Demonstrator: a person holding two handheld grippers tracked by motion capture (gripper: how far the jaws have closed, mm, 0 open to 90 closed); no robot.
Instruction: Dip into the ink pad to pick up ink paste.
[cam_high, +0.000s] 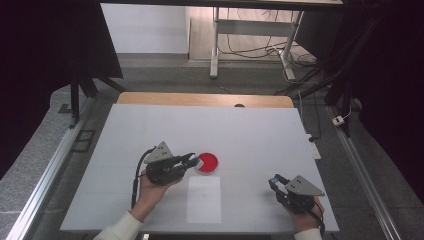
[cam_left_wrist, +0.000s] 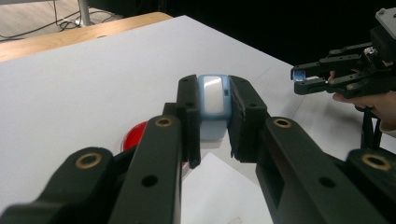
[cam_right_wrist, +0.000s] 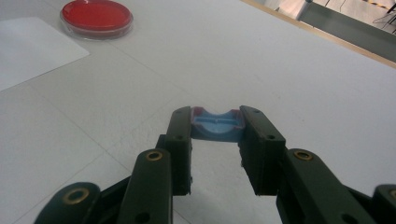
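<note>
Cap (cam_left_wrist: 213, 100), pale blue and white, is clamped between the jaws of the left gripper (cam_high: 191, 161), held just over the red dish (cam_high: 207, 163) mid-table; white sheet (cam_high: 204, 199) is laid just in front; further right, a small blue piece (cam_right_wrist: 217, 126) is pinched by the right gripper (cam_high: 274, 181), well apart from the dish.

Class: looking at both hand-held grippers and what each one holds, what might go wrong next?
1. The left hand-held gripper holds its small blue-and-white block only at the jaw tips; it may slip.
2. It hangs over the round red-filled dish and might knock it.
3. The right hand-held gripper's blue piece could drop.
</note>
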